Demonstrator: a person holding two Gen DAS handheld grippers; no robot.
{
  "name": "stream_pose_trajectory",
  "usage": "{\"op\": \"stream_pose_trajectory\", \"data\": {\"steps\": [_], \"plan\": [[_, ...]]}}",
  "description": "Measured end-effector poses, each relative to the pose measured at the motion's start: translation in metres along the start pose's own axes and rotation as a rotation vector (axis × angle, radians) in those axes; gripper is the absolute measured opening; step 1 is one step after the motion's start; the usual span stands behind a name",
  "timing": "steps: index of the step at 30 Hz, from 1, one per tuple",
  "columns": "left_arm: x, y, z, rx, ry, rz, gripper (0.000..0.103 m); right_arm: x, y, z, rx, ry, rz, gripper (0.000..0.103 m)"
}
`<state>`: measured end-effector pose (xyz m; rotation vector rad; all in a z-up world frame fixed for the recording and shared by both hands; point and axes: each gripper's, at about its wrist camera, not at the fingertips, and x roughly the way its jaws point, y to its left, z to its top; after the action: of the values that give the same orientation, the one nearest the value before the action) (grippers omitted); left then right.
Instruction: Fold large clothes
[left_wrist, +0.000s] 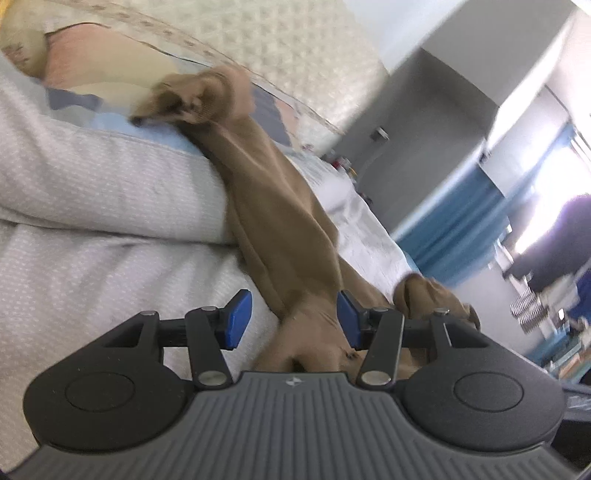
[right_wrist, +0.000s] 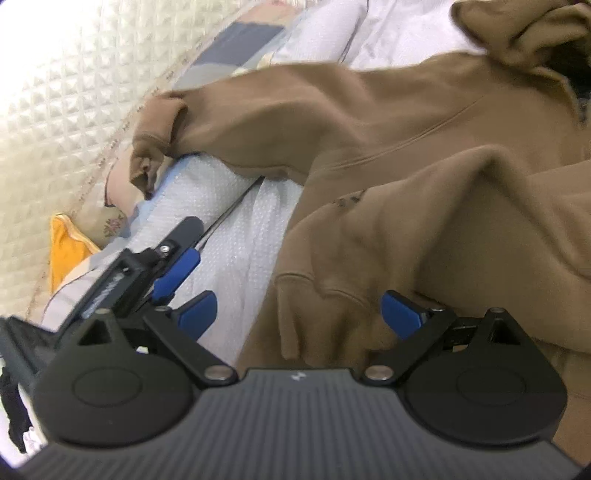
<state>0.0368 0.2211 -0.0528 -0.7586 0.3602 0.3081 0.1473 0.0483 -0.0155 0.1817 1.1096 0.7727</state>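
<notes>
Still early, we judge: our brown hoodie (right_wrist: 424, 155) sprawls unfolded across the white bed (left_wrist: 92, 258), 1 sleeve (left_wrist: 207, 99) flung far over a pillow (left_wrist: 110, 177), its cuff (right_wrist: 317, 306) bunched near us. Our right hand-held gripper (right_wrist: 299, 317) stands wide, that cuff between its pads but unpinched. Our left hand-held gripper (left_wrist: 293, 319) is half open over hoodie cloth, no squeeze visible. Every fold remains.

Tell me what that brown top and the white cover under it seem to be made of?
The brown top looks like thick, matte cotton-type fleece knit: soft rounded folds, ribbed cuffs, stitched seams. It could be a blend. The white cover looks like woven cotton with a raised dotted texture, like a waffle or piqué bedspread; blur leaves the exact weave open.
</notes>
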Motion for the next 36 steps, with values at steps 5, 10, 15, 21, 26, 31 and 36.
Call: {"op": "stream_pose_trajectory", "data": {"steps": [5,10,15,21,26,31,36], "plan": [[0.006,-0.024,-0.018,0.107,0.044,-0.043,0.057,-0.060,-0.039,-0.008,-0.019,-0.108,-0.074,0.097],[0.007,-0.047,-0.034,0.187,0.055,-0.082,0.057,-0.116,-0.110,-0.006,0.051,-0.254,-0.216,0.097],[0.010,-0.059,-0.045,0.219,0.053,-0.094,0.056,-0.152,-0.188,-0.001,0.129,-0.423,-0.350,0.097],[0.023,-0.065,-0.049,0.234,0.045,-0.052,0.056,-0.142,-0.240,0.011,0.102,-0.465,-0.473,0.097],[0.038,-0.063,-0.052,0.228,0.053,-0.013,0.056,-0.101,-0.276,0.024,0.108,-0.403,-0.434,0.097],[0.043,-0.062,-0.054,0.232,0.031,-0.007,0.056,-0.074,-0.297,0.027,0.083,-0.324,-0.455,0.099],[0.042,-0.065,-0.056,0.253,0.025,0.001,0.056,-0.077,-0.306,0.029,0.119,-0.311,-0.388,0.065]]}}
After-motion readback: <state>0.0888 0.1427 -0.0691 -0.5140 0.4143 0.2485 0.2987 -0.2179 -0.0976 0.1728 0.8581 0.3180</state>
